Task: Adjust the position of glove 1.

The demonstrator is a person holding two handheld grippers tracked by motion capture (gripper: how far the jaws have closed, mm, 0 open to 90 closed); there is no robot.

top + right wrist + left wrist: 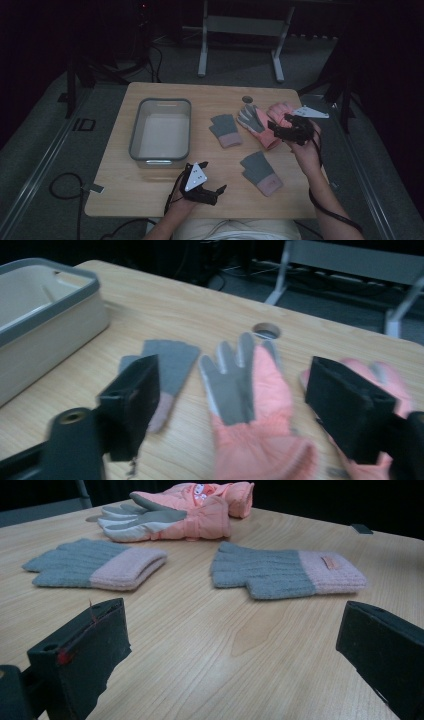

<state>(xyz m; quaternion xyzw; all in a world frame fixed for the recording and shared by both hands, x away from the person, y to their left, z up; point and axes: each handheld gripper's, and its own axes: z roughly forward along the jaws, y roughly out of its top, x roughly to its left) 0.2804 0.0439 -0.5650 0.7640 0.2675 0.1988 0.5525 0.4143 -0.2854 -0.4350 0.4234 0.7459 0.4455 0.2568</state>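
- Pink ski glove (250,405) is the target right now; it lies palm up near the table's (150,187) far right corner, grey fingers pointing away from the person.
- Right gripper (289,131) hangs just above that glove, jaws spread wide with nothing pinched between them; in the right gripper view the glove sits squarely in the gap.
- Second pink glove (380,375) lies touching it on the outer side, partly behind the gripper's own jaw.
- Left gripper (212,192) waits low at the near edge of the table, jaws wide and empty, looking across the wood at the gloves.
- Two grey knit gloves with pink cuffs lie apart from the pink pair: one (225,130) toward the middle, the other (260,172) nearer the person.
- Bin (160,129) stands on the left half of the table, and it looks empty.
- My read: this is the approach to the first pick, with all four gloves out on the wood and none yet in the bin.
- Next move, I'd say: drop the right gripper onto the pink glove near its cuff, close on one glove alone without catching its neighbour, then carry it across to the bin.
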